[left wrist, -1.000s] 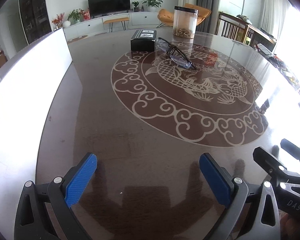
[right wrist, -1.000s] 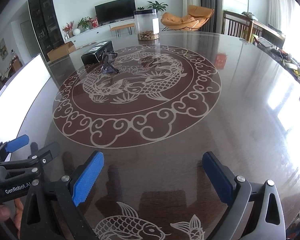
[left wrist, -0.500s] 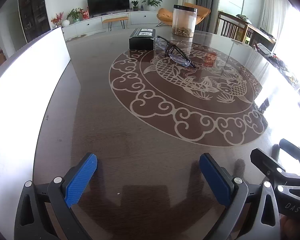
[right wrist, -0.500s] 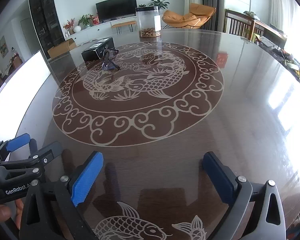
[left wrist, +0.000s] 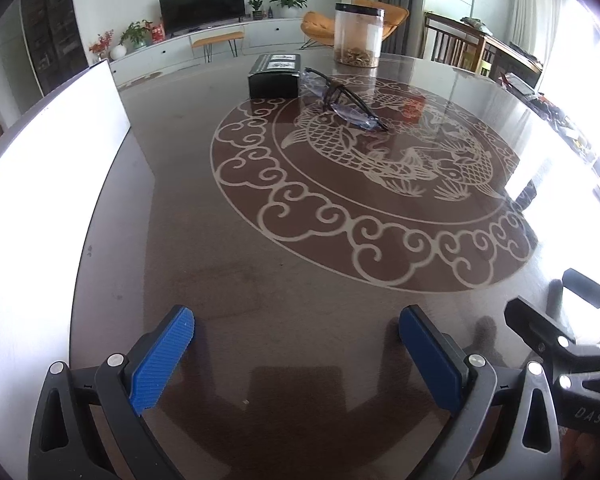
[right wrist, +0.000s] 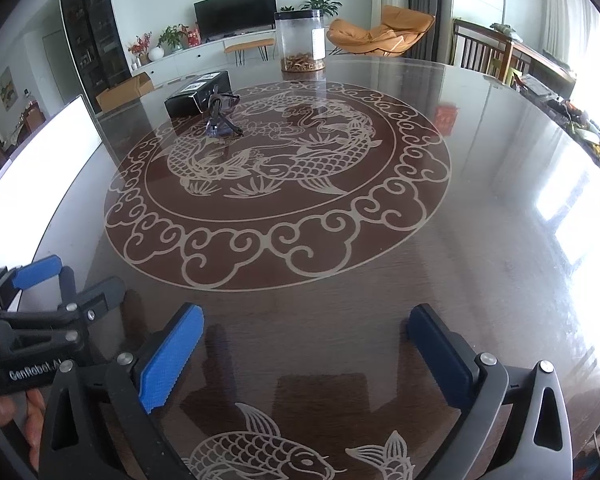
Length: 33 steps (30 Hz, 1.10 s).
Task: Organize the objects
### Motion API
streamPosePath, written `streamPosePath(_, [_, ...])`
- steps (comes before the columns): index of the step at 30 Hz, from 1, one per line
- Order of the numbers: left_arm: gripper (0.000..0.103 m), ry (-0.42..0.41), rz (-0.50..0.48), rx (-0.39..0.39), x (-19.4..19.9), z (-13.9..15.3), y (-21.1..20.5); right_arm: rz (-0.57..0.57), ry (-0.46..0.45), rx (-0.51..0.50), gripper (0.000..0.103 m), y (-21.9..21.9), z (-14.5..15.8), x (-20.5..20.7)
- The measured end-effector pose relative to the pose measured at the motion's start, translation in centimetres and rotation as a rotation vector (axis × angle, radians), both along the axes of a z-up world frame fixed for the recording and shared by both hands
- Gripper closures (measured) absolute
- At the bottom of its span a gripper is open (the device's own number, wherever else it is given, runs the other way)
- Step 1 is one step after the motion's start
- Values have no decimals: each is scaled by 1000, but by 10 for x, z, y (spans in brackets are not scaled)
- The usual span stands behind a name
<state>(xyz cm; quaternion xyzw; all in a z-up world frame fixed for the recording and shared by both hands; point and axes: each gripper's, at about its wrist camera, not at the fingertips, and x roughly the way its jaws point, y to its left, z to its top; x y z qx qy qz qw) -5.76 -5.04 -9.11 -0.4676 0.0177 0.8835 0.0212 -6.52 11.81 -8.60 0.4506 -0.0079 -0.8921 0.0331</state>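
A pair of dark-framed glasses [left wrist: 342, 102] lies on the round brown table [left wrist: 260, 272], its arms unfolded, just right of a black box [left wrist: 275, 76] with a white label. In the right wrist view the glasses [right wrist: 220, 120] rest against the same black box [right wrist: 198, 98]. My left gripper [left wrist: 296, 344] is open over the near table edge, far from both, with nothing between its blue pads. My right gripper [right wrist: 304, 344] is open too and holds nothing. Each gripper shows at the side of the other's view.
A clear jar [left wrist: 358, 36] with a black lid and brown bits inside stands at the table's far side, behind the box. A white board [left wrist: 40, 168] runs along the table's left edge. Chairs and a TV cabinet stand beyond the table.
Both grippers have crept forward over the table toward the glasses and box, which appear slightly larger now. Their jaws stay open as before.
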Motion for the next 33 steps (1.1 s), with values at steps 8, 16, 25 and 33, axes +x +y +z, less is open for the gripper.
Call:
streamPosePath(8, [0, 3, 8, -1, -1, -1, 0, 10, -15, 52, 0, -7, -2, -2])
streamPosePath(16, [0, 3, 9, -1, -1, -1, 0, 12, -16, 51, 0, -7, -2, -2])
streamPosePath(25, [0, 0, 17, 2, 2, -1, -4, 158, -33, 58, 0, -14, -3, -50])
streamPosePath(33, [0, 6, 0, 2, 11, -1, -9, 371, -15, 59, 0, -65, -5, -151])
